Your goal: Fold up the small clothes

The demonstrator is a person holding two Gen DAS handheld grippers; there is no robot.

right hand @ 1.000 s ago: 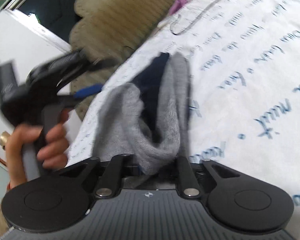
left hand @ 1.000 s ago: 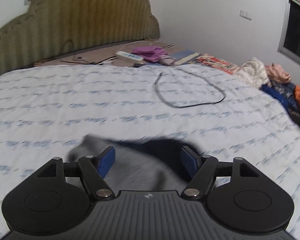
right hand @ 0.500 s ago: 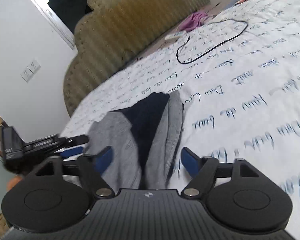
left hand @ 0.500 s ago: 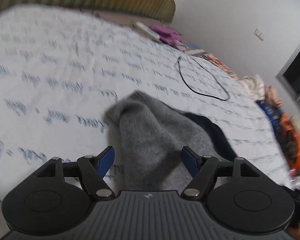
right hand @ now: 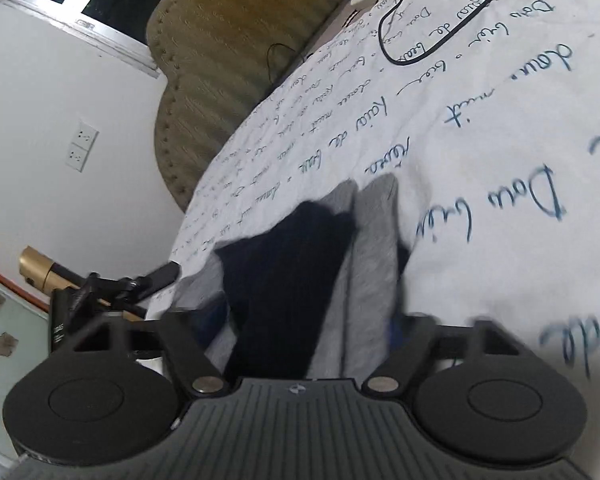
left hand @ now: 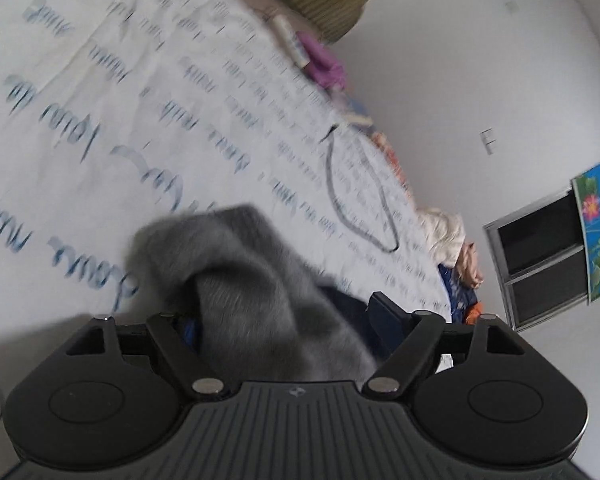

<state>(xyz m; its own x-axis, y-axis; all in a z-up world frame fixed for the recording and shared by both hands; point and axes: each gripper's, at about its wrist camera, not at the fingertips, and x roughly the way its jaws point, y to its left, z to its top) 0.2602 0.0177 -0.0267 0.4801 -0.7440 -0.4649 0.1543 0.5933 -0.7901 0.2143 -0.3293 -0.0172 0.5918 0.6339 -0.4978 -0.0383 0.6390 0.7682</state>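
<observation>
both grippers have swung in over the grey and navy garment (right hand: 300, 280) near the bed's (right hand: 500, 160) near edge, right gripper (right hand: 300, 320) jaws closing around it, left gripper (left hand: 288, 320) jaws spread astride a bunched fold, so a thick, uneven pinch could drag the layers crooked.

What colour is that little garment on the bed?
The garment is grey with a dark navy panel, clearest in the right wrist view.

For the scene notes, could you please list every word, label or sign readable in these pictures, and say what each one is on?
"Dou" on the white bedsheet, in blue handwriting-style print, right wrist view.
"nuit" on the same bedsheet, further up.
"de" on the bedsheet, at the right edge and again mid-sheet.
Other script words on the bedsheet: too distorted to read with confidence.
Bedsheet print in the left wrist view: blurred, unreadable.
Small emblem on each tool body: no readable letters.
</observation>
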